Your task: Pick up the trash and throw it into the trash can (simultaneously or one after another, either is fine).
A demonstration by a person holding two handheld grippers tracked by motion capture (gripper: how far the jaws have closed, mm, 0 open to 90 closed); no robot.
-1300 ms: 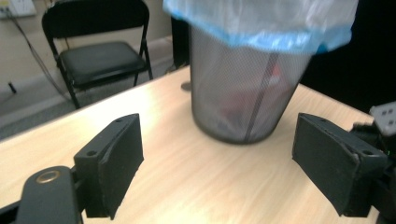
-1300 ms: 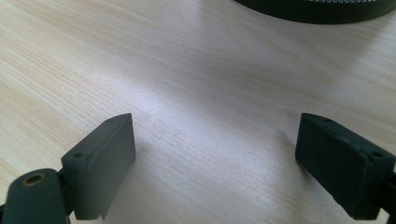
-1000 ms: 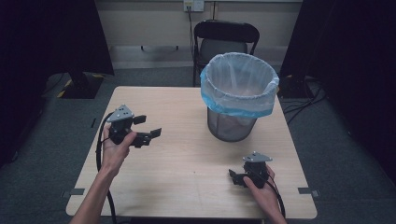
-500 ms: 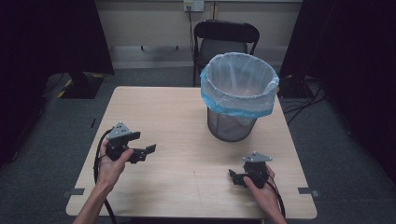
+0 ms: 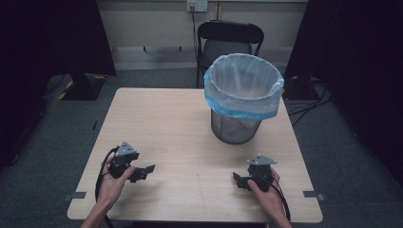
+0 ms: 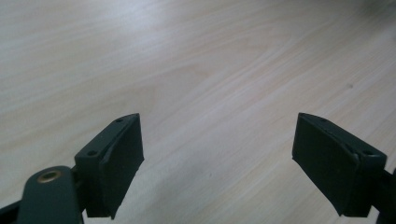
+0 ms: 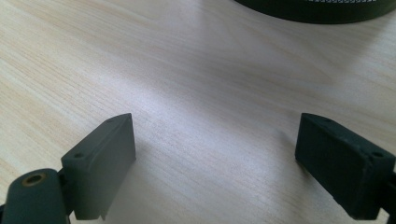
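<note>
Wastebasket (image 5: 243, 102), wire mesh with a blue-edged plastic liner, stands upright on the far right part of the desk (image 5: 180, 123), well apart from both tools. Nearest the person, the left gripper (image 5: 142, 172) rests low at the near left of the desk, fingers (image 6: 114, 161) spread wide with bare wood between them. Right gripper (image 5: 239, 180) sits at the near right, fingers (image 7: 100, 165) likewise spread wide, nothing held. Beyond the desk stands a black chair (image 5: 229, 40).
</note>
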